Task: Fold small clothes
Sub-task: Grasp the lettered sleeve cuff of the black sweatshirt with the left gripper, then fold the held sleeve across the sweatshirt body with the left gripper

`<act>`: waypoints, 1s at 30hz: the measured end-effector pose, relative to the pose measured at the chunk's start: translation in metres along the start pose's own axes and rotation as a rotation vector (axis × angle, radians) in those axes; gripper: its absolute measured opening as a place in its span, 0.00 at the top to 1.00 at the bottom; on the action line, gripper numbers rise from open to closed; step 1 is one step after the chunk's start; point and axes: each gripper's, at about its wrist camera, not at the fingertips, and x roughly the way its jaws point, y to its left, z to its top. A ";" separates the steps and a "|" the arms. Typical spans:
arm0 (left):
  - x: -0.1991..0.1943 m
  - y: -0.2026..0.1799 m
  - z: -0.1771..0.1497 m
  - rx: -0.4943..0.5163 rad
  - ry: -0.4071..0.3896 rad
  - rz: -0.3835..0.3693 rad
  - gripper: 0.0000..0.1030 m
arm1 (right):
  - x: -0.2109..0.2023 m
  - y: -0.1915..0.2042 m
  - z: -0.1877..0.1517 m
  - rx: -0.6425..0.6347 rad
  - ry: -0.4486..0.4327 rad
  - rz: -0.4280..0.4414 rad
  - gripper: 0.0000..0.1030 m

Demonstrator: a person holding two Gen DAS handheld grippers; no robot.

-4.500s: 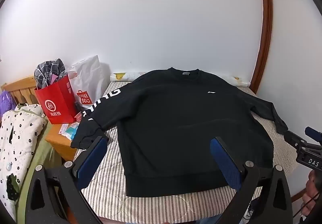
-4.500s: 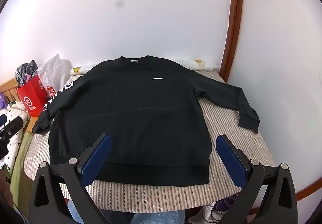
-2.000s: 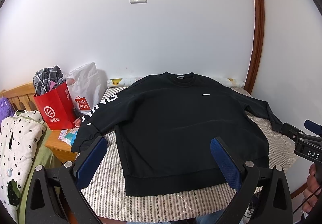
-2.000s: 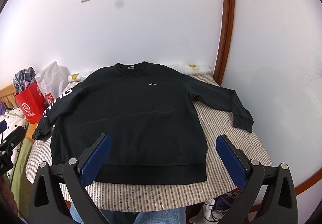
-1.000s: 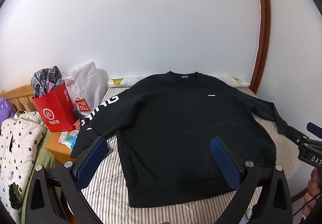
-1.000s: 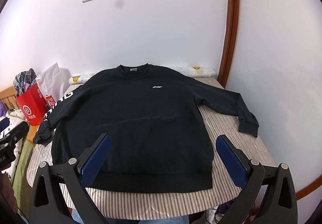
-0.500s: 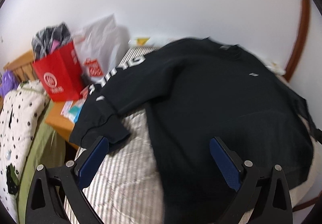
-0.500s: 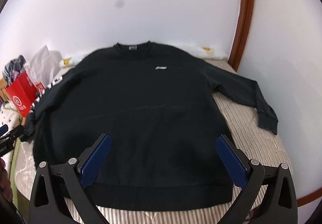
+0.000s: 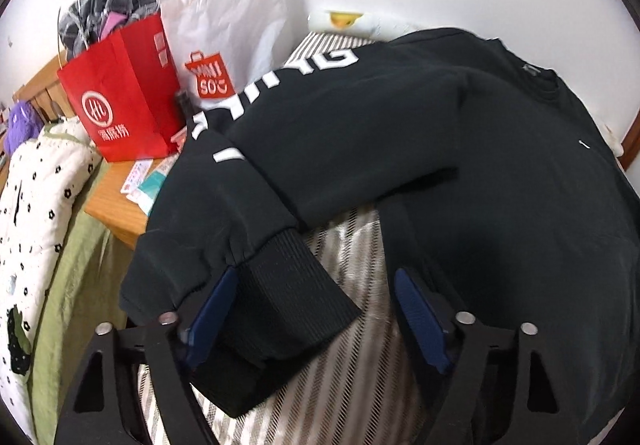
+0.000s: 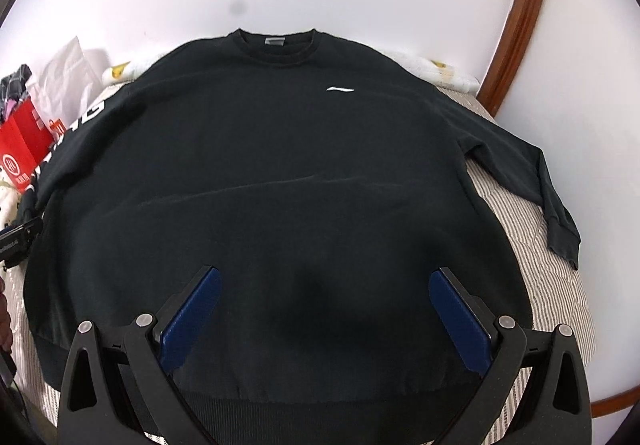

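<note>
One ribbed cuff (image 9: 296,293) lies between the closing left claw (image 9: 316,309) pads; centre it before pinching. Right claw (image 10: 324,309) hovers wide, empty, over the sweatshirt (image 10: 280,173).

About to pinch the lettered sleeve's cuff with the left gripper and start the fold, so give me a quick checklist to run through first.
1. Ribbed cuff between the left gripper's pads: ok. The jaws are closing, not yet pressing on it.
2. Cuff centred in the jaws: not ok. It lies against the left pad, with a gap to the other.
3. Black sweatshirt body flat on the striped bedding: ok.
4. Right gripper open and empty over the body near the hem: ok.
5. Other sleeve spread out: ok.
6. Red paper bag clear of the lettered sleeve: cannot tell, they look close.
</note>
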 end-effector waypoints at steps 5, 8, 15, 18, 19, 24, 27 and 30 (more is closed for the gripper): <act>0.002 0.000 -0.001 0.005 -0.032 0.044 0.46 | 0.007 0.008 0.003 -0.032 0.024 -0.023 0.01; 0.001 0.005 -0.002 -0.001 -0.044 0.081 0.62 | 0.008 0.011 0.004 -0.050 0.029 -0.022 0.01; -0.008 0.017 0.000 -0.033 -0.030 0.043 0.88 | 0.010 0.010 0.001 -0.064 0.037 -0.016 0.01; -0.017 0.018 0.003 -0.040 -0.038 0.035 0.89 | 0.009 0.005 0.001 -0.049 0.037 -0.011 0.01; -0.022 0.018 0.004 -0.041 -0.043 0.035 0.89 | 0.008 0.004 0.001 -0.046 0.035 -0.009 0.01; -0.048 0.009 0.010 -0.035 -0.087 0.024 0.89 | -0.004 -0.004 -0.001 -0.035 0.007 0.008 0.01; -0.067 -0.007 0.016 -0.012 -0.119 0.002 0.89 | -0.010 -0.013 -0.002 -0.021 -0.010 0.019 0.01; -0.081 -0.026 0.023 0.011 -0.141 -0.035 0.89 | -0.013 -0.026 -0.003 0.005 -0.021 0.032 0.01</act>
